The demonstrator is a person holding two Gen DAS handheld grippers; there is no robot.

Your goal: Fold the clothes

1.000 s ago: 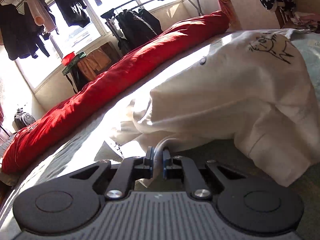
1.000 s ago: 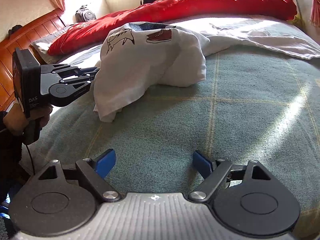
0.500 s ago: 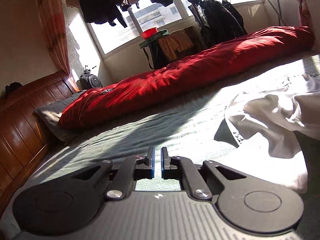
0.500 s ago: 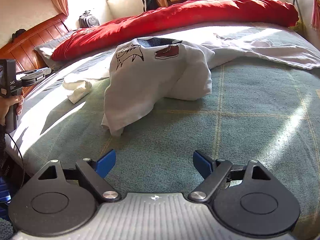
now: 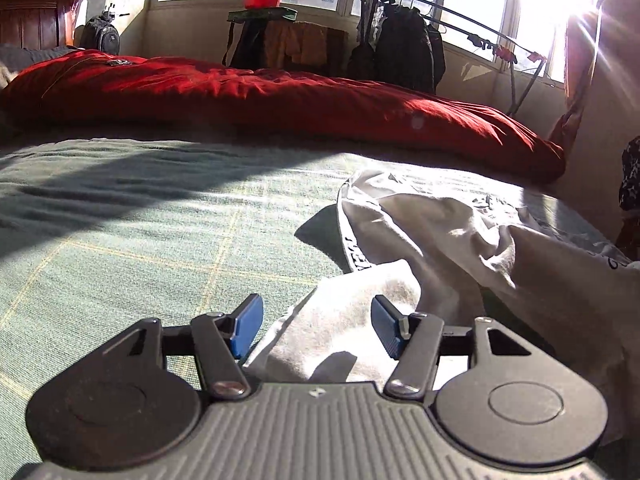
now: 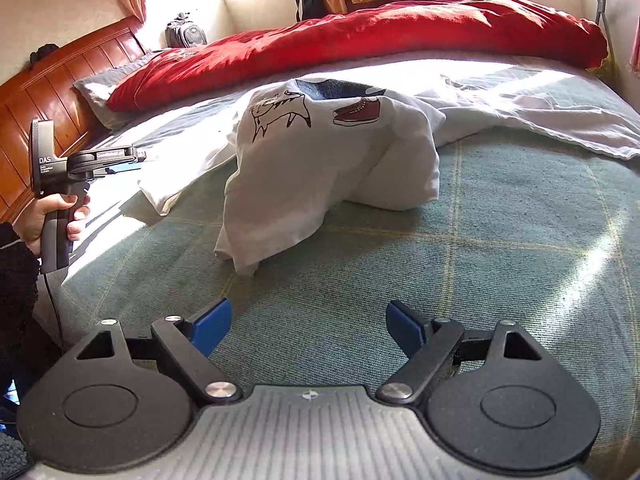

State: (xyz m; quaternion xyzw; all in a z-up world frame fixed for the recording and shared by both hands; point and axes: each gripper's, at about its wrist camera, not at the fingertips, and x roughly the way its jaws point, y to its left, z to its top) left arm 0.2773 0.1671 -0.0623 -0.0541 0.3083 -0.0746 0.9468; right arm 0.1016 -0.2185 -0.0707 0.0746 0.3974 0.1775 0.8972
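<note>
A: What is going on with the folding?

B: The white shirt [image 6: 320, 168] is lying in a lump in the middle of the bed [image 6: 480, 260], not flat yet. I think it is being spread out first. Next, someone needs to grab an edge and pull it flat.

A: What is the left gripper [image 5: 316, 326] doing?

B: Its jaws are opening. A bit of shirt is lying between them, but they are not pinching it.

A: And the right gripper [image 6: 308, 326]?

B: It is hanging wide open over the bare bed, near us, holding nothing.
</note>
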